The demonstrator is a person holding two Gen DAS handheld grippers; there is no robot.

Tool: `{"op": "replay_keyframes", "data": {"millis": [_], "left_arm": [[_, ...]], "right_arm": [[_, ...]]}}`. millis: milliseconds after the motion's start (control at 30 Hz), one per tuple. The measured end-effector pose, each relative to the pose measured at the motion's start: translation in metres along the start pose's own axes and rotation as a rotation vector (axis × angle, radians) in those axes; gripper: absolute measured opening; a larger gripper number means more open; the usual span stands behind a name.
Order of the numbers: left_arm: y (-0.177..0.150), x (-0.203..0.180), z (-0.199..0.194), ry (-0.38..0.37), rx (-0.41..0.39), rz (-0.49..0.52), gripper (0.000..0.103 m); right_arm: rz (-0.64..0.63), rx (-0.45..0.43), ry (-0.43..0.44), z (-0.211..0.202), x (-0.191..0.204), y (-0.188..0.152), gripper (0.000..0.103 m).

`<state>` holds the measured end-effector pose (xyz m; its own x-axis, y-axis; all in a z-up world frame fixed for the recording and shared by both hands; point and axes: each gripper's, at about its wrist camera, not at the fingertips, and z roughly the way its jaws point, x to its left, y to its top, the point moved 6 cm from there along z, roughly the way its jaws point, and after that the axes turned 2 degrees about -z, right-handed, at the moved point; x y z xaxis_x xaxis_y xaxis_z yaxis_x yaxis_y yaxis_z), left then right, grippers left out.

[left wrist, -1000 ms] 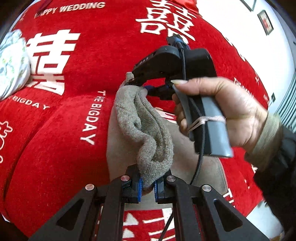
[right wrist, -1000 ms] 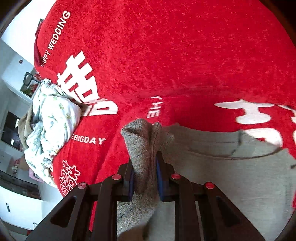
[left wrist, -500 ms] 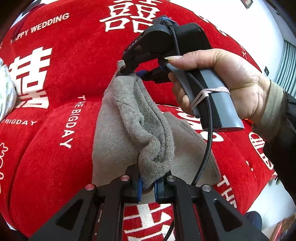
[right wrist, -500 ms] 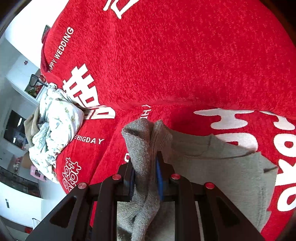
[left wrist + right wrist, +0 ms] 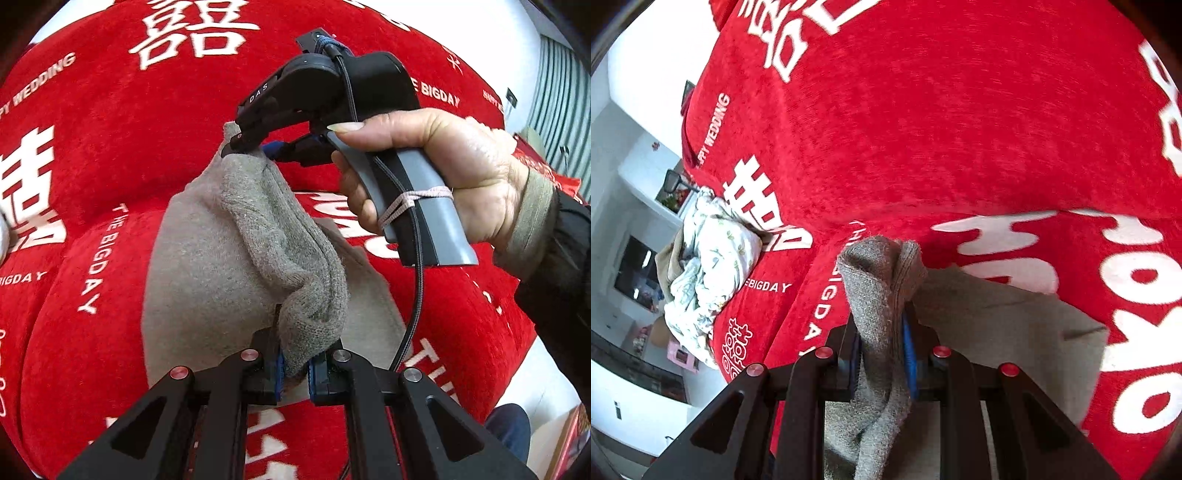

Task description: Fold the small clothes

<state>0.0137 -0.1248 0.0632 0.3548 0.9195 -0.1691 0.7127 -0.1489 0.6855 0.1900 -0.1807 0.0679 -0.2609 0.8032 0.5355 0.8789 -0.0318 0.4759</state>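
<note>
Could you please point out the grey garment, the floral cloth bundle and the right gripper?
grey garment (image 5: 207, 266), left wrist view, flat body panel.
floral cloth bundle (image 5: 713, 258), right wrist view, middle.
right gripper (image 5: 255, 147), left wrist view, fingertips.

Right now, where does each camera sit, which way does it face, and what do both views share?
Left wrist: sits on the left hand-held gripper, looking down its fingers at the grey garment; shows the right hand and right hand-held gripper.
Right wrist: sits on the right hand-held gripper, looking down at the garment; no hand shows.
Shared: the garment, pinched by both, and the red cover.
</note>
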Motion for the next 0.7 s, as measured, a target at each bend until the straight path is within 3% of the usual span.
{"op": "replay_keyframes", "data": {"millis": [367, 700], "left_arm": [[-0.005, -0.059, 0.04, -0.001, 0.079, 0.099, 0.01], [-0.011, -0.083, 0.062, -0.006, 0.131, 0.151, 0.009]], "right_arm": [[0.085, -0.047, 0.043, -0.018, -0.07, -0.014, 0.021], [0.157, -0.086, 0.083, -0.024, -0.112, -0.025, 0.021]]}}
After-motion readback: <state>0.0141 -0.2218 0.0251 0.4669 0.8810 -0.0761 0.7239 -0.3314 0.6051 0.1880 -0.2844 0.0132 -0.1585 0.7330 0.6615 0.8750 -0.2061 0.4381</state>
